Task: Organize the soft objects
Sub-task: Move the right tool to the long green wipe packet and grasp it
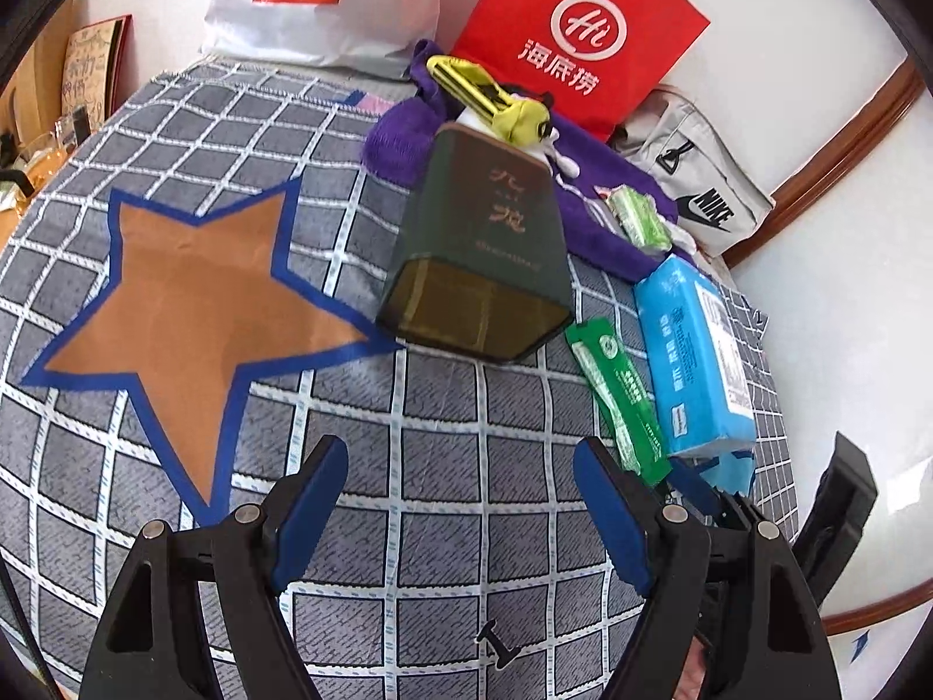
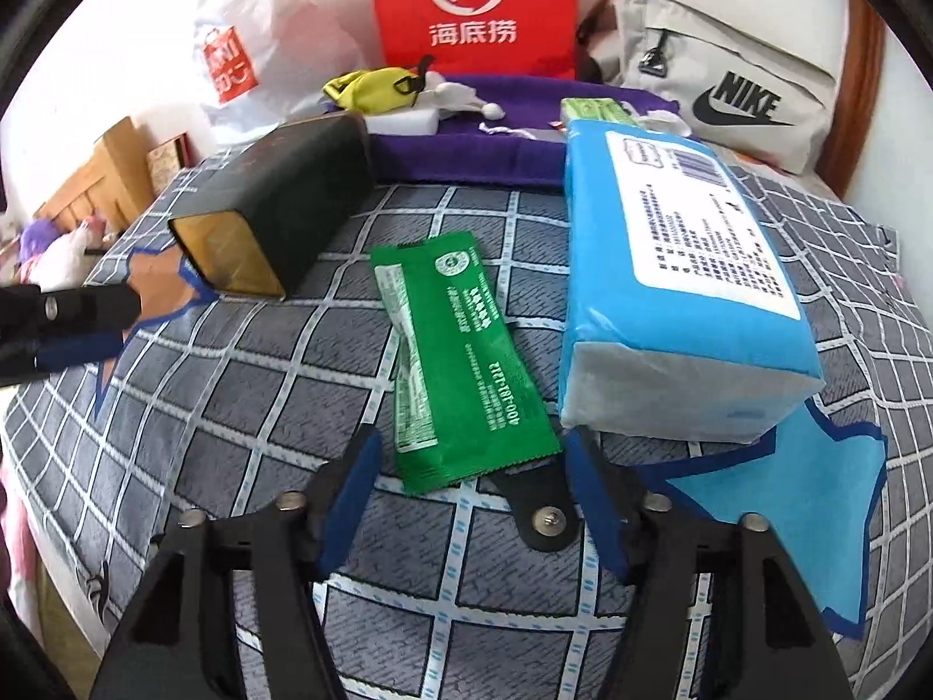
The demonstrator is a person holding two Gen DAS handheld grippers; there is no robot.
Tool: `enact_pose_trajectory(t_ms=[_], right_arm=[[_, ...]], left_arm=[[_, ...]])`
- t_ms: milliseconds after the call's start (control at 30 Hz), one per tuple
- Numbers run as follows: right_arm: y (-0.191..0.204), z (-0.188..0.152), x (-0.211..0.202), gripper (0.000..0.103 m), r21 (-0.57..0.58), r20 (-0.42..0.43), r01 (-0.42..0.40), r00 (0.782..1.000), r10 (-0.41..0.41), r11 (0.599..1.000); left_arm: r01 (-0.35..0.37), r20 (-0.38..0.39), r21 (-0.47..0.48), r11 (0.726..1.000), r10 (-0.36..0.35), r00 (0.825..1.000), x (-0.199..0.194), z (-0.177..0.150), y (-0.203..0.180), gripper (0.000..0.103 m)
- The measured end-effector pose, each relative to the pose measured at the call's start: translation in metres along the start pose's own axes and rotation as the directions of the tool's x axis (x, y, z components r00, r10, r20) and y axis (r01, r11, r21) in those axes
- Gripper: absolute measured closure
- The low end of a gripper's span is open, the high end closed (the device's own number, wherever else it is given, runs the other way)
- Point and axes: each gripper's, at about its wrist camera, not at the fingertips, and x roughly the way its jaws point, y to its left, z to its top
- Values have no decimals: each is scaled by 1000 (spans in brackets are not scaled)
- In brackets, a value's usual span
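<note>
Green sachet (image 2: pixel 460 361) lies just ahead of the spread right gripper (image 2: pixel 466 501), tissue pack (image 2: pixel 670 268) to its right, dark box (image 2: pixel 280 204) to its left. Left gripper (image 1: pixel 460 501) gapes, empty, over the checked cloth (image 1: pixel 466 408), seemingly a bed; bags lean beyond.

Sachet (image 2: pixel 460 361) between box (image 2: pixel 274 204) at left and tissue pack (image 2: pixel 670 268) at right; towel (image 2: pixel 466 157) behind.

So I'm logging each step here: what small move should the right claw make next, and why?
Probably ease the right claw forward and down over the green sachet before closing. It stands open and empty, the sachet's near end lies just ahead of its fingertips, flat on the checked cloth beside the blue tissue pack.
</note>
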Motion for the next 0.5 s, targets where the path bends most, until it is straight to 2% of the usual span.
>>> enact_pose_trajectory(t_ms=[200, 500], right_arm=[[-3, -6, -11, 54, 7, -4, -47, 999, 47, 999], [-7, -38, -45, 54, 0, -46, -142, 989, 142, 990]], left_arm=[[-7, -25, -9, 1000, 7, 1000, 6, -7, 0, 25], [-18, -45, -31, 999, 17, 999, 10, -18, -5, 25]])
